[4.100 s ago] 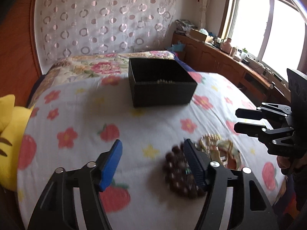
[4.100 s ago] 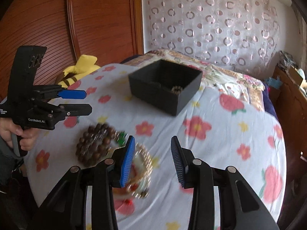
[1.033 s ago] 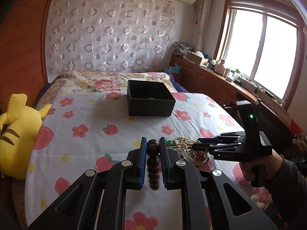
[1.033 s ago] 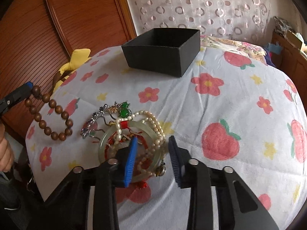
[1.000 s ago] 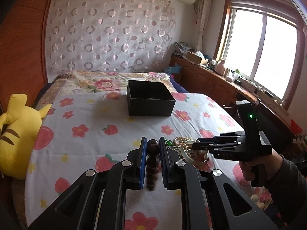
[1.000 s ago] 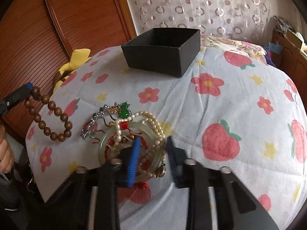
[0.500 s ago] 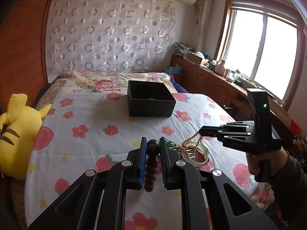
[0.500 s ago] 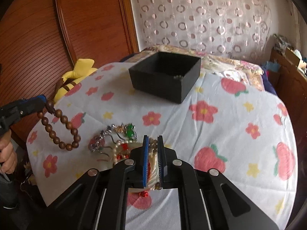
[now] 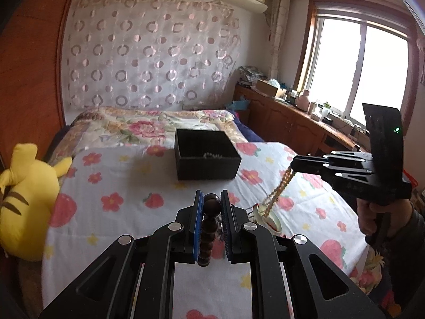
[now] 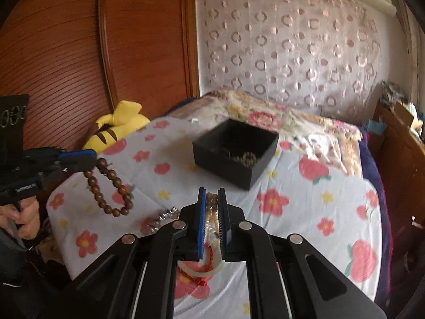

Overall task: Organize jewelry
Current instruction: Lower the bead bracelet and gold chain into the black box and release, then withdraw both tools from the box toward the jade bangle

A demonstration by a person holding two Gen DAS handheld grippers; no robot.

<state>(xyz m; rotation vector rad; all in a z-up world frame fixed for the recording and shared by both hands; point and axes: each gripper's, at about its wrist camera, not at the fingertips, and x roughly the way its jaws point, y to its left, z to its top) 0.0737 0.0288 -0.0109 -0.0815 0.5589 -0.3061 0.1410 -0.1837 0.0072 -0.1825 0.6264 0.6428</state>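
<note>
My left gripper is shut on a brown wooden bead bracelet, which hangs as a loop above the floral sheet. My right gripper is shut on a pearl bead strand, lifted and stretched up from the pile. A pale jade bangle with red cord and a silver piece lie on the sheet below. The open black box stands farther up the bed and holds beads.
A yellow plush toy lies at the bed's left edge by the wooden headboard. A wooden cabinet with clutter runs under the window on the right. Floral quilt beyond the box.
Both grippers closed on jewelry and rose: the left lifted the wooden bracelet, then the right shut on the pearl strand and pulled it up off the pile.
</note>
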